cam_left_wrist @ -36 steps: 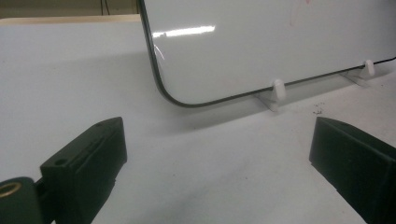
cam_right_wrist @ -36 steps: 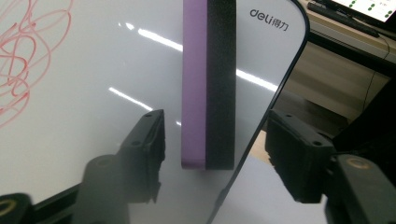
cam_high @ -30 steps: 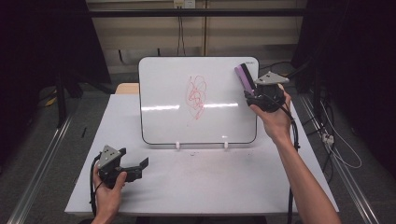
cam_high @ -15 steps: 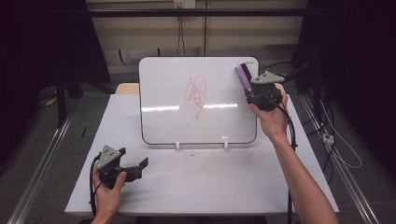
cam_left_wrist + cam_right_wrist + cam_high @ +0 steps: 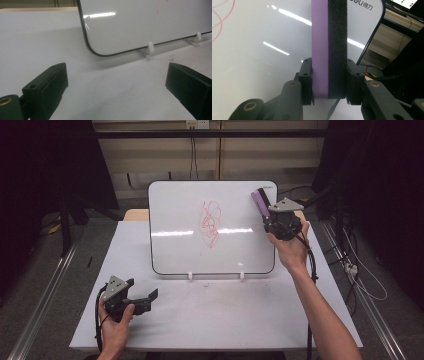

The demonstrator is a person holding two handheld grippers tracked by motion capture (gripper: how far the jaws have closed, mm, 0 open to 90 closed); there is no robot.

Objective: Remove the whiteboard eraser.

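Right gripper (image 5: 266,210) is clamping a purple whiteboard eraser (image 5: 260,202) at the whiteboard's (image 5: 175,245) upper right; likely an erasing step, next sweeping left to the red scribble (image 5: 211,223). Left gripper (image 5: 150,296) is sitting open, empty, lower left on the surface (image 5: 225,315).

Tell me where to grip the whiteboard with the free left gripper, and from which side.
Grip the whiteboard on its bare left edge, coming in from the left side. It stands tilted back on two small white feet, so that thin edge hangs free, clear of the red scribble. The left gripper is open and nearest. The right gripper is shut on the eraser.
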